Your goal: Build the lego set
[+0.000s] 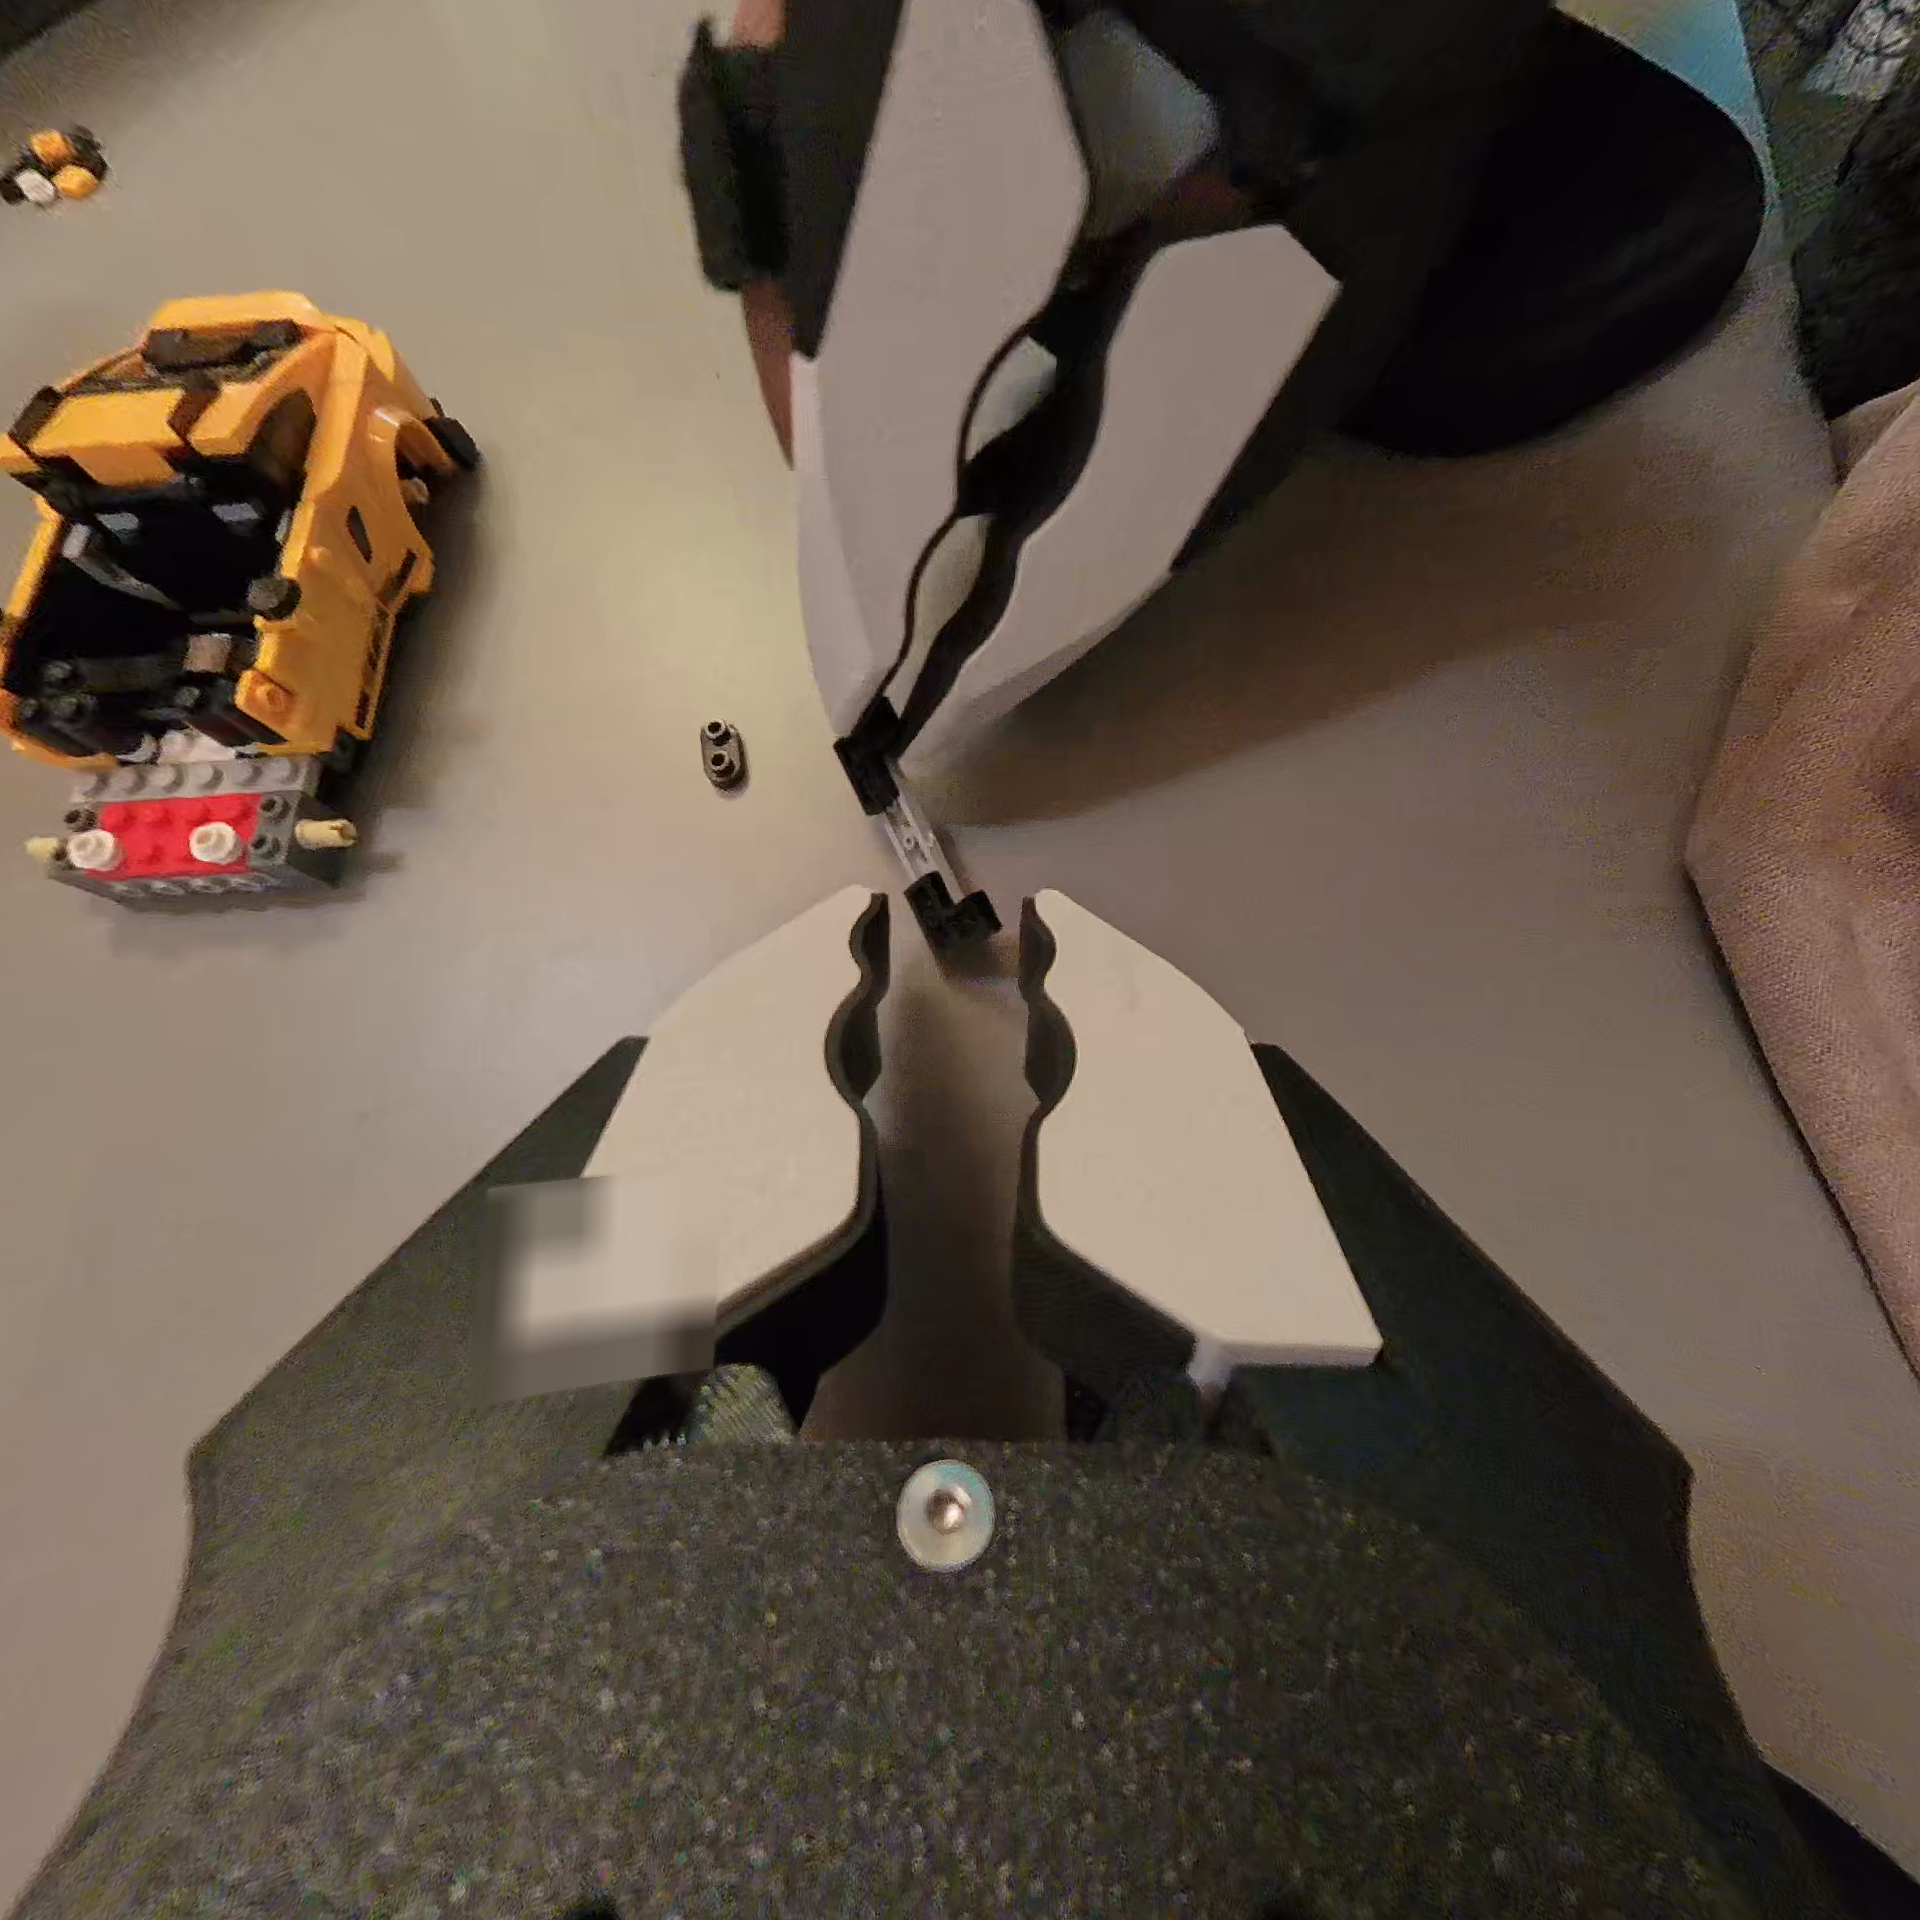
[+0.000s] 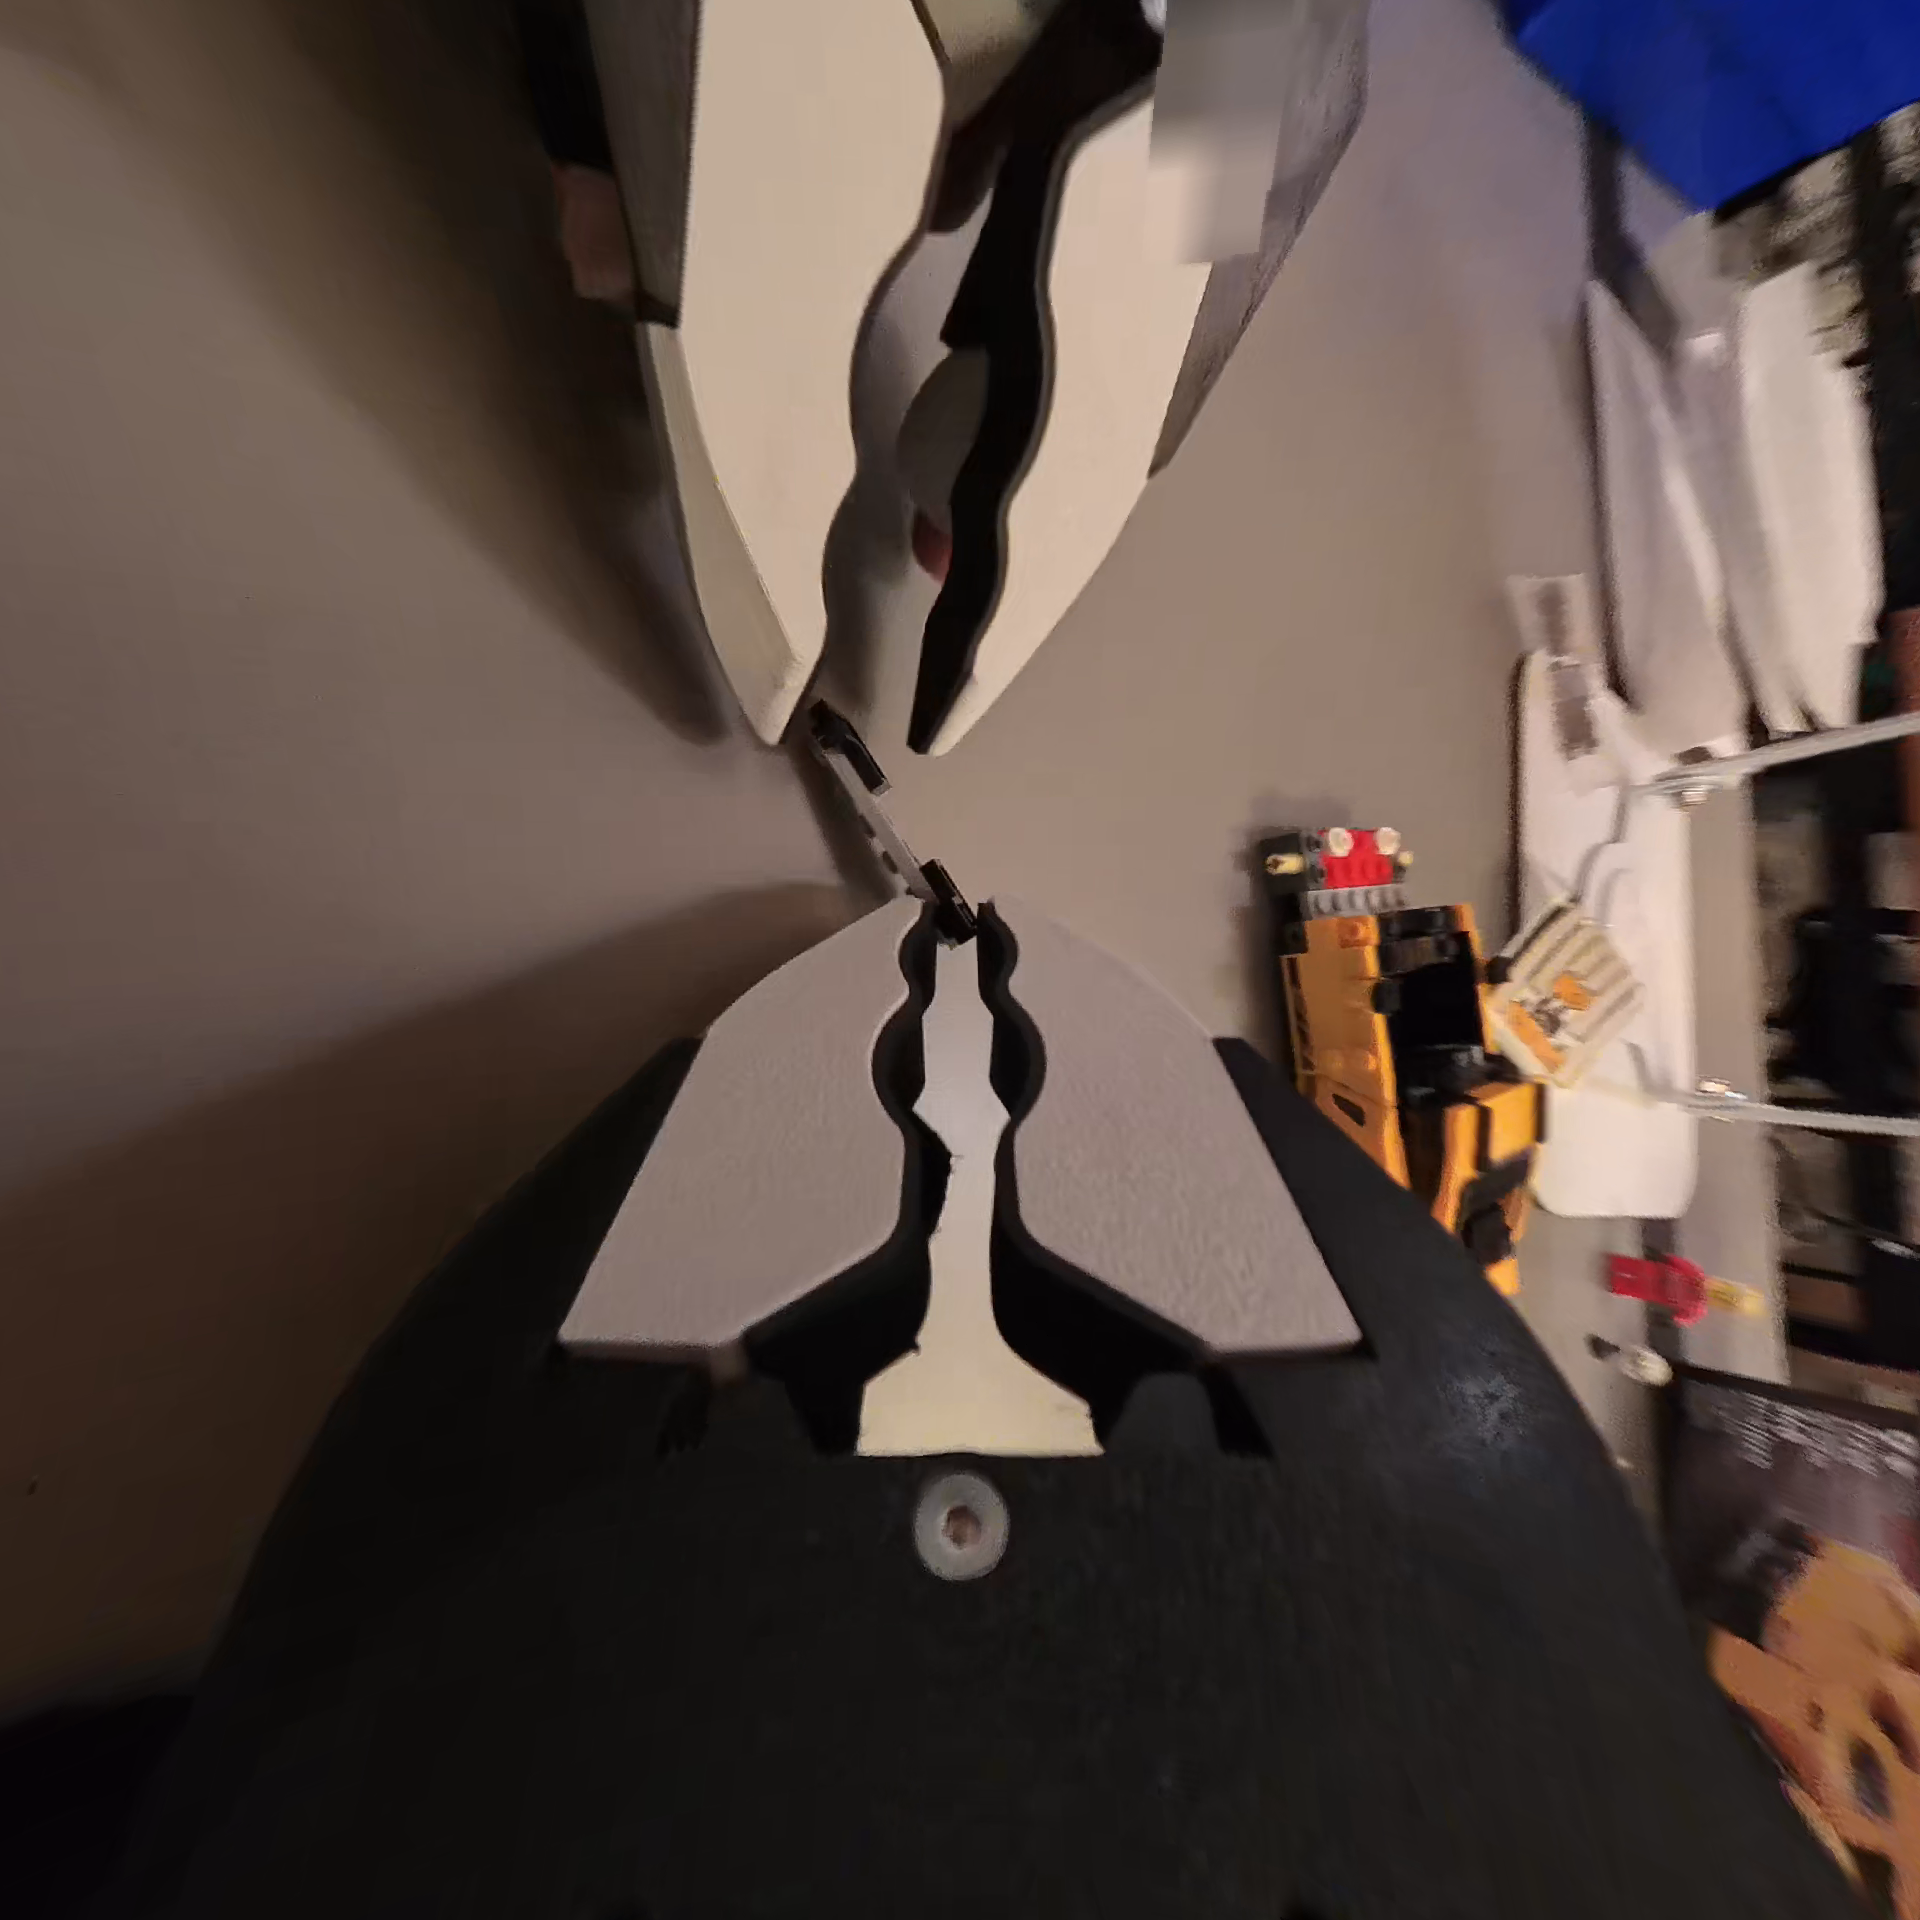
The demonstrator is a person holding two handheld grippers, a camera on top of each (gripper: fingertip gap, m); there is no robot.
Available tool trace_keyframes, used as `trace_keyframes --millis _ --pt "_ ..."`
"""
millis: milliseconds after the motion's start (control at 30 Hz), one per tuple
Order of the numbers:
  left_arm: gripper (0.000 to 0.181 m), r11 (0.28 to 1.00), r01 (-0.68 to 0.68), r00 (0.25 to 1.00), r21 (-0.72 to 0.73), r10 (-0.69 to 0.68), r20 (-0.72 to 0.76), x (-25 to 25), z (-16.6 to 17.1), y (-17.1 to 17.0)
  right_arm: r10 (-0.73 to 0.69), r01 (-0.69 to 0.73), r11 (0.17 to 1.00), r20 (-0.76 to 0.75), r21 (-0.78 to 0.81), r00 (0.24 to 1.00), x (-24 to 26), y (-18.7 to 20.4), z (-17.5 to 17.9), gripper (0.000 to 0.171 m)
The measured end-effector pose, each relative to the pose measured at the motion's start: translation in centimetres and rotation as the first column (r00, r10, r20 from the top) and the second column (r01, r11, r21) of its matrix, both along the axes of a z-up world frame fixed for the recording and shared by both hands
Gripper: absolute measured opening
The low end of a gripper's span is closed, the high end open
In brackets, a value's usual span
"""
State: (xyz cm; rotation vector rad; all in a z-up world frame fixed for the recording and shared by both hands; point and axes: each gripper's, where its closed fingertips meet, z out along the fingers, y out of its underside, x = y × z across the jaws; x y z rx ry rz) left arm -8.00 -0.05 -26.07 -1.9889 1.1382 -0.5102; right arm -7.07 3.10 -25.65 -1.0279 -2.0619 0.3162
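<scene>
Grey Lego strip with black end pieces (image 1: 914, 831): pinched by right claw (image 2: 951, 914); left claw (image 1: 956, 904) narrowly parted around far end. Slippage onto counter (image 1: 520, 1039) risked if twisted.

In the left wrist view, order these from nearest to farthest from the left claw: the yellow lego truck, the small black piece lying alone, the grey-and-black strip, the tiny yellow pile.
1. grey-and-black strip, at the left claw tips.
2. small black piece, left of strip.
3. yellow lego truck, far left.
4. tiny yellow pile, top-left corner.
</scene>
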Motion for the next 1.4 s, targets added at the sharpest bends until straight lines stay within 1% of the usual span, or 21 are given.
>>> trace_keyframes --millis 100,167,233,400,467,500,567,633,733,767,833,967,1000,1067,1200,1267,1400 --pt "0.026 0.995 -0.012 0.994 -0.098 0.022 0.105 0.3 0.5 -0.2 -0.009 0.016 0.992 -0.058 0.125 0.998 0.2 -0.2 0.4 0.007" --pt "0.026 0.986 -0.032 0.990 -0.161 0.054 0.129 0.0 0.4 -0.1 0.000 0.013 0.983 -0.072 0.184 0.997 0.5 -0.4 0.4 0.007" --pt "0.025 0.986 -0.029 0.992 -0.164 0.048 0.114 0.1 0.1 -0.3 0.001 0.020 0.976 -0.094 0.217 0.996 0.7 -0.6 0.5 0.007" --pt "0.021 0.992 0.009 0.999 -0.129 -0.002 0.050 0.6 -0.4 -0.9 0.002 0.024 0.978 -0.120 0.208 0.993 1.0 -1.6 0.8 0.007" --pt "0.017 0.993 0.015 0.999 -0.115 -0.012 0.033 0.6 -0.5 -0.9 0.005 0.011 0.986 -0.095 0.165 0.995 1.3 -2.0 0.3 0.008" --pt "0.017 0.995 0.021 1.000 -0.102 -0.020 0.018 0.6 -0.6 -1.0 0.011 -0.001 0.992 -0.071 0.126 0.997 1.5 -2.4 -0.1 0.014" --pt "0.017 0.997 0.031 0.999 -0.071 -0.033 -0.015 0.6 -0.7 -1.0 0.024 -0.023 0.999 -0.036 0.025 0.999 2.0 -3.1 -0.4 0.023" --pt "0.017 0.998 0.040 0.998 -0.046 -0.042 -0.037 0.6 -0.7 -1.0 0.025 -0.027 0.995 -0.017 -0.093 1.000 2.3 -3.5 -0.2 0.025" --pt "0.017 0.998 0.064 0.997 -0.027 -0.065 -0.041 0.8 -0.6 -1.2 -0.018 0.021 0.954 0.010 -0.300 1.000 2.4 -3.3 0.7 0.025" --pt "0.018 0.997 0.071 0.997 -0.024 -0.072 -0.035 0.9 -0.4 -1.3 -0.020 0.033 0.934 0.041 -0.355 0.999 2.4 -3.3 0.6 0.025" --pt "0.019 0.997 0.080 0.996 -0.020 -0.081 -0.024 1.0 -0.3 -1.4 -0.003 0.048 0.910 0.111 -0.412 0.994 2.6 -3.3 0.1 0.025" --pt "0.020 0.996 0.081 0.997 -0.024 -0.082 -0.010 0.8 -0.1 -1.4 0.032 0.060 0.896 0.199 -0.440 0.980 2.7 -3.1 -0.9 0.024" --pt "0.020 0.997 0.079 0.997 -0.024 -0.079 -0.016 0.7 -0.2 -1.3 0.042 0.058 0.896 0.214 -0.440 0.976 2.7 -3.2 -1.1 0.021" --pt "0.020 0.996 0.081 0.996 -0.023 -0.081 -0.031 0.5 -0.4 -1.3 0.053 0.049 0.904 0.227 -0.424 0.973 2.7 -3.2 -1.2 0.015" --pt "0.018 0.996 0.083 0.995 -0.017 -0.083 -0.046 0.5 -0.6 -1.3 0.069 0.043 0.885 0.222 -0.463 0.973 2.6 -3.5 -0.6 0.018" --pt "0.018 0.997 0.081 0.996 -0.020 -0.081 -0.031 0.4 -0.4 -1.3 0.045 0.054 0.887 0.203 -0.459 0.978 2.3 -2.5 0.1 0.018" --pt "0.018 0.997 0.068 0.998 -0.022 -0.068 0.005 0.3 0.1 -1.1 -0.016 0.084 0.922 0.180 -0.378 0.984 1.2 1.1 0.7 0.018"
